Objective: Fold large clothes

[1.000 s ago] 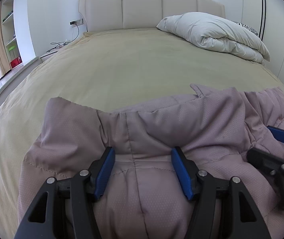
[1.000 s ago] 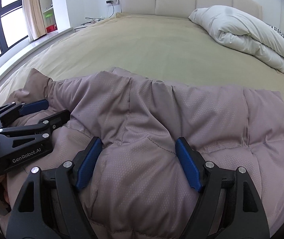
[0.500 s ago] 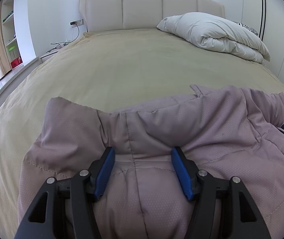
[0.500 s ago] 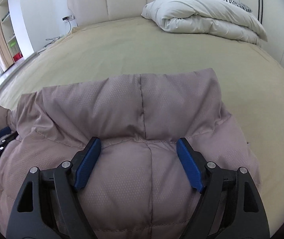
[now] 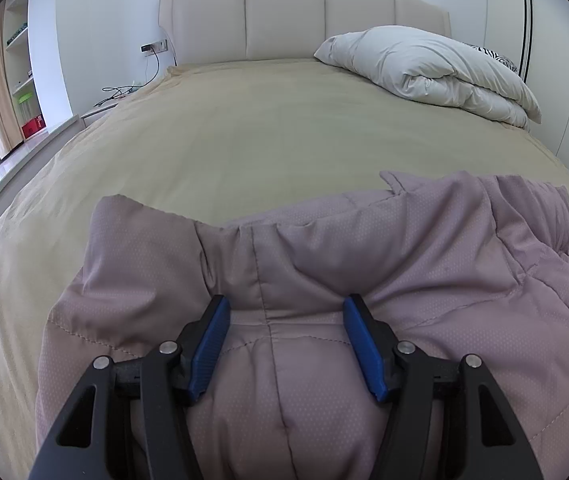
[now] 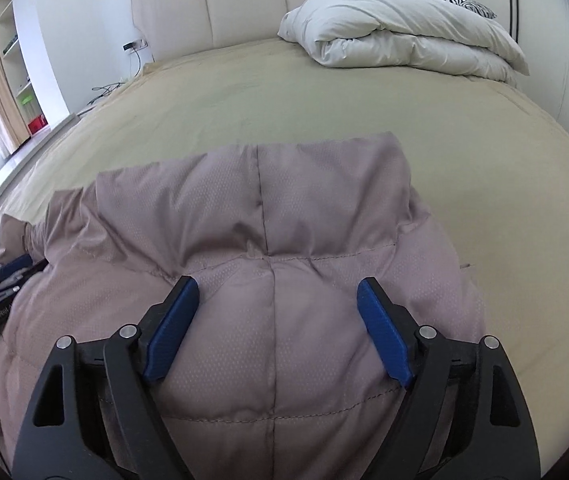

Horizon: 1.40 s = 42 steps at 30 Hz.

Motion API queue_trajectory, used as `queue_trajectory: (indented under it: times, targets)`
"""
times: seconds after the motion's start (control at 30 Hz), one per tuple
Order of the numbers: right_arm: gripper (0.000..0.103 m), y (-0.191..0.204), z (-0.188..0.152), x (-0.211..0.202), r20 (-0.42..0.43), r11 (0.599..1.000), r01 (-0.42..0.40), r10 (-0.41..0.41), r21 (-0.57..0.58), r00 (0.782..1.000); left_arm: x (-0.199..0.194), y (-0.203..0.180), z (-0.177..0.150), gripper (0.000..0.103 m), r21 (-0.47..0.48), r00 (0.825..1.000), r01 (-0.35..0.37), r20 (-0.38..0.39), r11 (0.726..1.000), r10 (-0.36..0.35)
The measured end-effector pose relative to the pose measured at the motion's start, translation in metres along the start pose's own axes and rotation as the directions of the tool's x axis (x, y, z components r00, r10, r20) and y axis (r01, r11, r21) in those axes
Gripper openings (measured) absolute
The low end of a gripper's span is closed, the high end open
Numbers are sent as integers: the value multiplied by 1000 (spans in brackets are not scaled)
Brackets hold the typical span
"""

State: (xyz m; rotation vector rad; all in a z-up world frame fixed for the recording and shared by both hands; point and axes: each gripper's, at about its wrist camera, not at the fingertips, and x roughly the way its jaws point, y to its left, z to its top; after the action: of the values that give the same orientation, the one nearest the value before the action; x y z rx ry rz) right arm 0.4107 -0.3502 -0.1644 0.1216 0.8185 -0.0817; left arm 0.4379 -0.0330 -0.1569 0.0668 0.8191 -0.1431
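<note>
Fingers (image 5: 360, 336) spread over the jacket (image 5: 364, 248); contact unclear.

Jacket (image 5: 364, 248): quilted matt cloth w/ fine dotted texture. Bed (image 5: 264, 128) sheet: smooth matt cloth. Left tool (image 5: 286, 308) pads (image 5: 210, 344): ribbed blue plastic.

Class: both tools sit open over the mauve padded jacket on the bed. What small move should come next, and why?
Probably close the left tool on the ridge of the jacket bulging between its open jaws; the right tool straddles a similar bulge, so neither grips yet.
</note>
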Motion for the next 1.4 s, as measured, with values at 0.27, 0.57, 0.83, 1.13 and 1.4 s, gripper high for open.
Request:
queue_trajectory:
  times: [0.27,0.57,0.83,1.13,1.4]
  targets:
    - [85,5,-6,9,3,1000,18,-18,-19,1000,0,-1,-1,64,2,1000,-5,3,1000,5]
    - [85,1,-14,13,23,1000,19,-19,-22,1000,-10,-1,1,64,-14,1000,9,-23,1000,-9]
    - [99,-24,-21,-33,-6,979,-201,202,39,979,-112,56,-20,94,-173,987,160,46,972,-154]
    - [103,-138,-36,-90,4,915,-309,319,259,948,-130,159,-80,103,-481,950,273,-2,833,-312]
    - [103,-175,-78,-48,-159,878,-274,358,391,920,-88,157,-113,103,-600,877,349,-61,720,-476]
